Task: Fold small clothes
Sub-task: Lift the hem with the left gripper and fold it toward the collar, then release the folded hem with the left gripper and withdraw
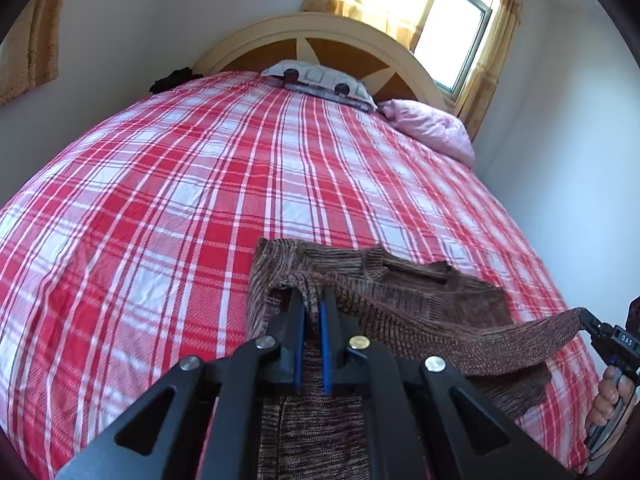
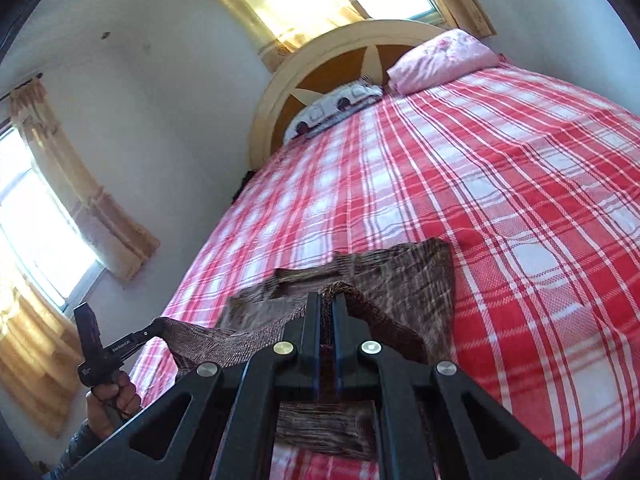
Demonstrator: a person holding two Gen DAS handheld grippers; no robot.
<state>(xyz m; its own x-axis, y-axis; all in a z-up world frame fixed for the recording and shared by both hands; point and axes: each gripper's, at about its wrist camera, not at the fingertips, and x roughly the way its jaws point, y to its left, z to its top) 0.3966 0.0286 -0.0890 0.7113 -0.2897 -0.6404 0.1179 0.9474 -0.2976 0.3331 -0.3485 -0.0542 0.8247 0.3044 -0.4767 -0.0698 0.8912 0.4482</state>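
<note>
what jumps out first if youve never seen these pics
The red-and-white plaid bedspread fills nearly everything. Near the foot of the bed, a brown knitted garment is partly lifted off it, pinched at one edge by the left gripper and at another by the right gripper, jaws shut on the knit. Behind, a sunlit window glows above the arched headboard.

Red plaid bedspread (image 1: 200,184), patterned pillow (image 1: 320,80), pink pillow (image 1: 432,124), arched headboard (image 1: 320,32).
</note>
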